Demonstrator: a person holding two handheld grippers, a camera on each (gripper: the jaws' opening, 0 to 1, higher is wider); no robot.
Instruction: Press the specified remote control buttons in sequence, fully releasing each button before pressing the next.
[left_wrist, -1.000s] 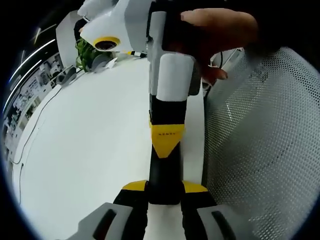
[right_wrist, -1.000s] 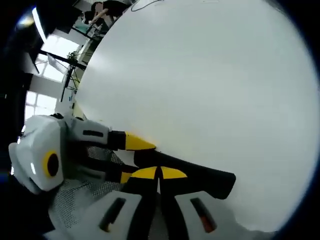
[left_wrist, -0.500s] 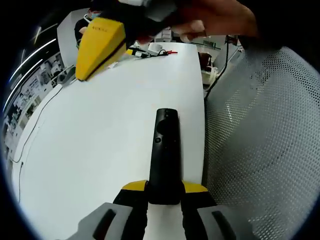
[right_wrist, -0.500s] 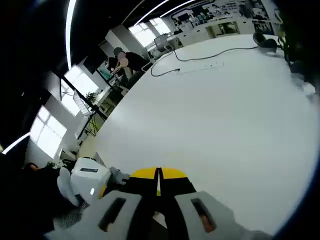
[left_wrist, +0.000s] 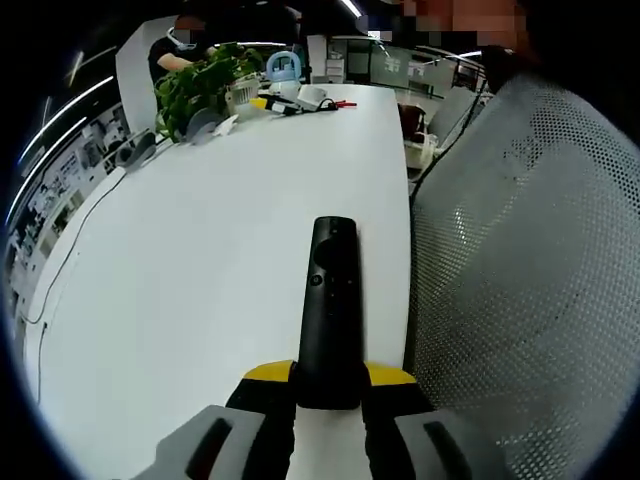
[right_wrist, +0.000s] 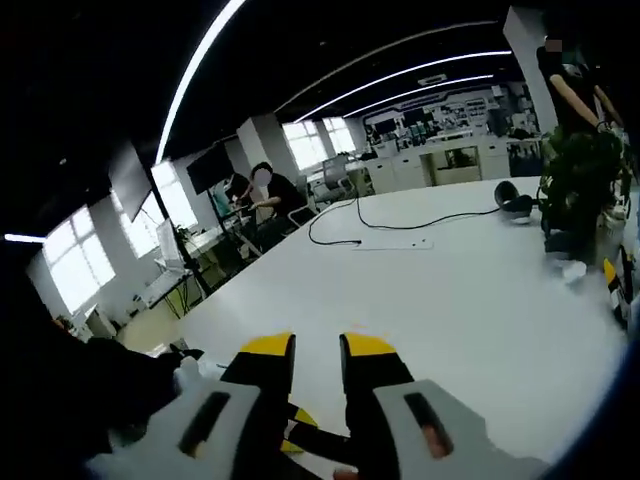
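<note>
Left tongs (left_wrist: 328, 385) clamped on remote (left_wrist: 328, 310) above table (left_wrist: 180, 280); right tongs (right_wrist: 315, 350) parted, empty. Best to steady remote, press squarely, release fully.

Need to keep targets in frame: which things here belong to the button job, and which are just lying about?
Job:
- black remote, held in the left gripper
- right gripper, jaws apart, nothing between them

Lying about:
- potted plant
- black cable on the white table
- mesh chair back
</note>
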